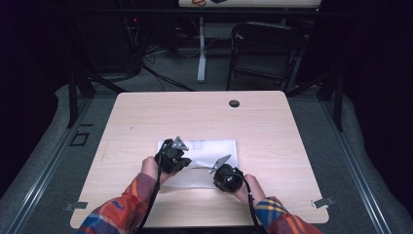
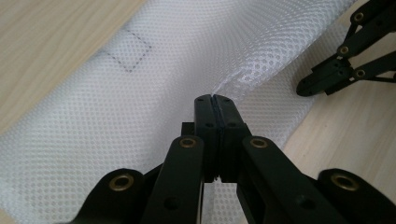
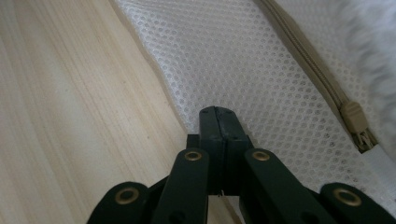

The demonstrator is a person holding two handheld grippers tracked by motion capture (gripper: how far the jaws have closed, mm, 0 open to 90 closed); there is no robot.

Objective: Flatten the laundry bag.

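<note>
The white mesh laundry bag point(image 1: 204, 158), a flat rectangular pouch of perforated fabric, is lying on the pale wooden desk point(image 1: 146, 117), towards the near edge and roughly midway between the left and right edges. In the left gripper view a faint square outline, possibly a label, is showing on the mesh, and a fold of the fabric point(image 2: 252, 70) is rising in a ridge just ahead of the jaws. In the right gripper view a beige zip point(image 3: 308, 60) is running along the bag, and its slider point(image 3: 357, 123) is sitting near the end of the track; whether the zip is fully closed cannot be told.

The left hand-held gripper point(image 2: 215, 98) is standing with its jaws together at the near left part of the bag, and mesh appears to be pinched between them, judging by the fabric that is lifting from the tip. The right hand-held gripper point(image 3: 218, 111) is also standing with its jaws together, over the bag's edge beside the bare desk; whether fabric is caught there cannot be told.

Judgement: the work appears to be at an early stage. Both grippers are engaging the bag's near side, yet the bag is lying mostly flat. Any folding or opening, whichever is intended, is remaining to be done.

A dark round cable port point(image 1: 234, 103) is sitting near the far edge of the desk.
</note>
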